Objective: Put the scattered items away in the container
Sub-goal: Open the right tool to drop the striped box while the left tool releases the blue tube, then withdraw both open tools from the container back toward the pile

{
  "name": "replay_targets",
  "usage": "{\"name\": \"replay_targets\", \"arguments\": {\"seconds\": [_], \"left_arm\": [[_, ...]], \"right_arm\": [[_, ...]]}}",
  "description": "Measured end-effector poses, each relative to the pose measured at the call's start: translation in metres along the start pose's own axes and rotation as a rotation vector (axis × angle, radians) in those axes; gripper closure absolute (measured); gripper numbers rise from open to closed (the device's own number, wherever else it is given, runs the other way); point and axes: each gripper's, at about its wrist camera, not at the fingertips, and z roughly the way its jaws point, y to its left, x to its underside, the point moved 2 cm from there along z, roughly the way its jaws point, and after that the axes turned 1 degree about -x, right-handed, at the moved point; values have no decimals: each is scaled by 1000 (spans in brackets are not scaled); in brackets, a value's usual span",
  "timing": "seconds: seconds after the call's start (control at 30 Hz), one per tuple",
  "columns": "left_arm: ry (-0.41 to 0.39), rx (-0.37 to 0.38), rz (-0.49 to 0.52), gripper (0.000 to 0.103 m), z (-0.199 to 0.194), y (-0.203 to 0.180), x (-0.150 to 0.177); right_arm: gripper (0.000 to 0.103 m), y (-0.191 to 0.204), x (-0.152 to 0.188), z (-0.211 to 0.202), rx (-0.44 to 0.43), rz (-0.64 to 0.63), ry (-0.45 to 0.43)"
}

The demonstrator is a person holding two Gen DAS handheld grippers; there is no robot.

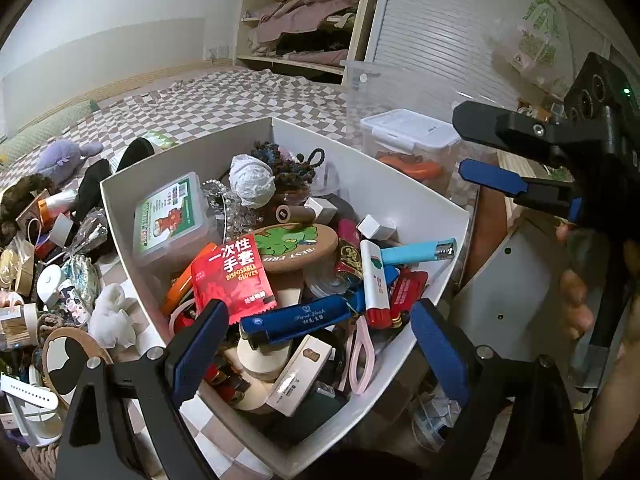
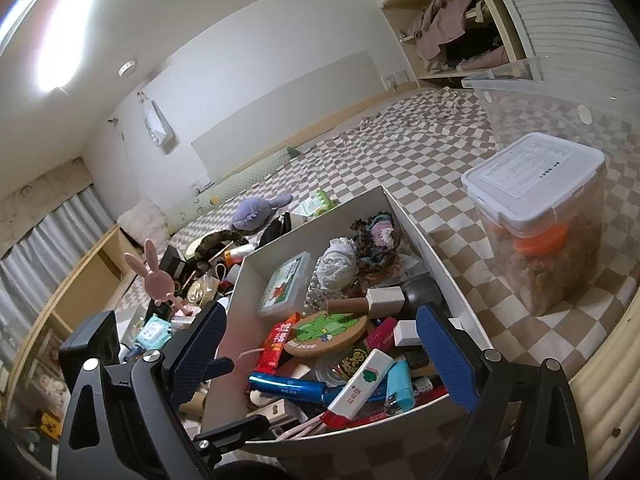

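**White box nearly full, both grippers above its near rim**

The white box (image 1: 120,216) sits on a brown-and-white checked cloth (image 1: 248,92) and takes up the middle of the left wrist view. It is heaped with small things. A red glove packet (image 1: 232,276) lies at about 9 o'clock from the box's middle, with a clear case (image 1: 172,216) bearing a green label behind it at 10 o'clock. A round cork coaster (image 1: 296,246) with a green picture sits near the centre. A light blue lighter (image 1: 420,252) lies at 3 o'clock, a white lighter (image 1: 374,280) just left of it, and a dark blue tube (image 1: 296,316) at 6 o'clock. A white crumpled ball (image 1: 252,180) and dark knitted pieces (image 1: 288,164) fill the far corner at 12 o'clock.

The left gripper (image 1: 320,344) hangs over the near rim with its blue pads (image 1: 200,344) spread wide; nothing is pinched between them. The right gripper (image 2: 320,360) is likewise spread over the box's near edge, empty as far as its own view shows. From the left view it appears at 3 o'clock, held by a hand (image 1: 576,300).

Outside the box at 9 o'clock lies a pile of clutter (image 1: 52,280) not yet put away, including a purple plush toy (image 1: 64,152). At 1 o'clock stands a lidded clear tub (image 1: 408,136), seemingly inside a larger clear bin (image 1: 360,76), though the clear walls make this hard to judge.
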Motion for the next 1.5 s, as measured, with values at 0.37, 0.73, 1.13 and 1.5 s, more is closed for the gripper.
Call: {"name": "replay_targets", "arguments": {"seconds": [0.37,0.73,1.13,1.5], "left_arm": [[-38,-25,-17,3,-22,5,0],[-82,-45,-90,0,-54,25,3],[-206,-173,-187,0,-117,70,29],[-313,-380,-226,0,-183,130,64]], "right_arm": [[6,13,0,-5,5,-21,-14],[0,39,1,-12,-10,-84,-94],[0,85,17,9,81,-89,-64],[0,155,42,29,-85,-339,-49]]}}
